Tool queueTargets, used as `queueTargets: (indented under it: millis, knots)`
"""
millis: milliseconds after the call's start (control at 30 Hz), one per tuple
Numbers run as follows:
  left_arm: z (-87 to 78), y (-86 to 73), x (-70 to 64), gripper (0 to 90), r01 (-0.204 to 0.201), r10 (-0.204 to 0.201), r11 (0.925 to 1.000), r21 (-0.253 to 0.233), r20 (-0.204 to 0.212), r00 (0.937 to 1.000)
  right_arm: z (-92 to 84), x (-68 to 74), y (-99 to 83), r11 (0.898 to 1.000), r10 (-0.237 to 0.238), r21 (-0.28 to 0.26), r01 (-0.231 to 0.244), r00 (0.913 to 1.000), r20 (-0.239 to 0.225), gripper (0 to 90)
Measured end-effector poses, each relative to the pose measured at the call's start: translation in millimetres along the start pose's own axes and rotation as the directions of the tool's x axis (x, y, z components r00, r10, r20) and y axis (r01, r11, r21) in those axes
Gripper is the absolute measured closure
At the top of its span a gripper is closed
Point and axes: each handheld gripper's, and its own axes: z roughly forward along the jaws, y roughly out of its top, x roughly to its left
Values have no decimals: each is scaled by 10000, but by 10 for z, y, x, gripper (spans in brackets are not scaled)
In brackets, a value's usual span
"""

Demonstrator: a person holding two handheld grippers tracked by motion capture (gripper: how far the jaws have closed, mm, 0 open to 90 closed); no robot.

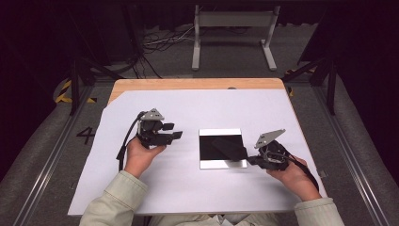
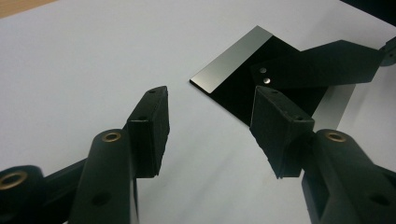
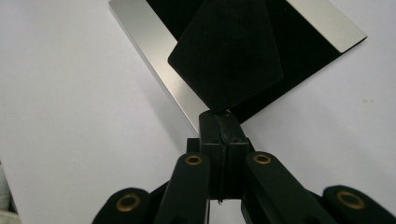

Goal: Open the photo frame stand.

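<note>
two grippers over a white sheet on the table. right gripper: jaws pressed together on the narrow corner of a thin black flat piece, which we hold over a square black plate with silvery bands on two opposite edges. left gripper: jaws spread, nothing between them, hovering just beside the plate. the piece's long axis runs from the pinched tip out over the plate, broad end leading. to do this well, we judge: keep the piece level, lower it squarely onto the black field
</note>
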Motion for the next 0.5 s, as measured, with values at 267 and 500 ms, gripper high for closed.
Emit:
queueTargets:
  millis: [267,500]
  knots:
    - [13,-29,-14,474,128,-128,9999,95,1,9999,-81,-46,29,9930,413,-1088,-452,9984,-378,899]
    - [21,-39,-20,474,85,-85,9998,159,-38,10000,-128,-33,94,9776,560,-2018,-599,9981,-249,899]
